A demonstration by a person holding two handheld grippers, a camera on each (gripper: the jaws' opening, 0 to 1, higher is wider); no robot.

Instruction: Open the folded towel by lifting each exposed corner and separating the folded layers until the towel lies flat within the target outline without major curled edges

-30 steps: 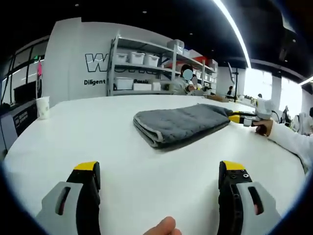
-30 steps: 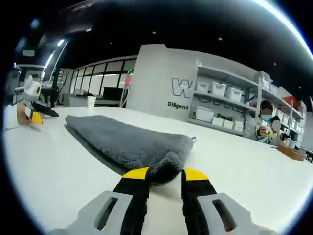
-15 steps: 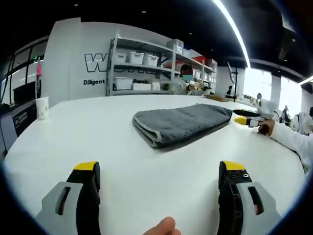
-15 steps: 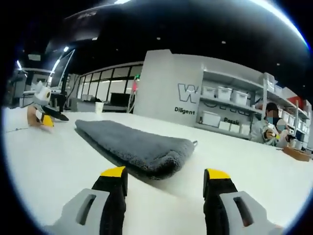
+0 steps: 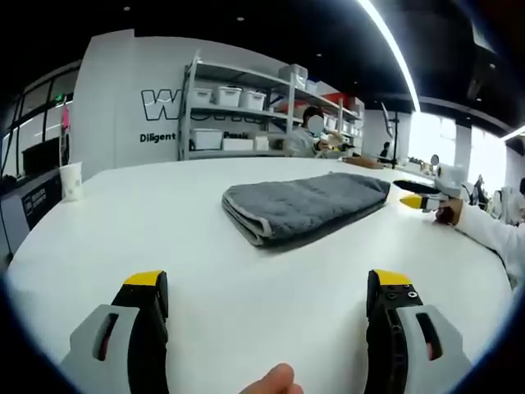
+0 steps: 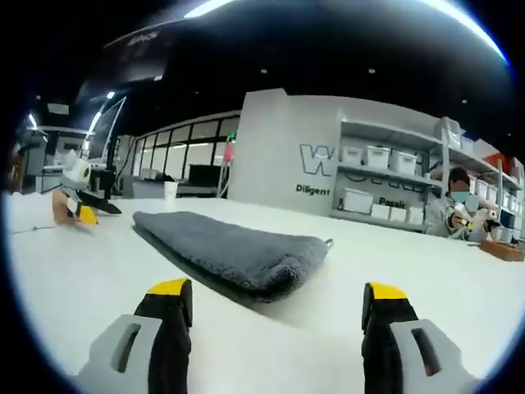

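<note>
Comparing with a second back, the right tongs (image 6: 277, 297) went from nearly pinched at the folded grey plush towel (image 6: 234, 250) edge to spread wide, holding nothing, backed off a bit. Left tongs (image 5: 267, 283) stay wide apart and empty too. Towel's still folded on the round white desk (image 5: 148, 238).
</note>
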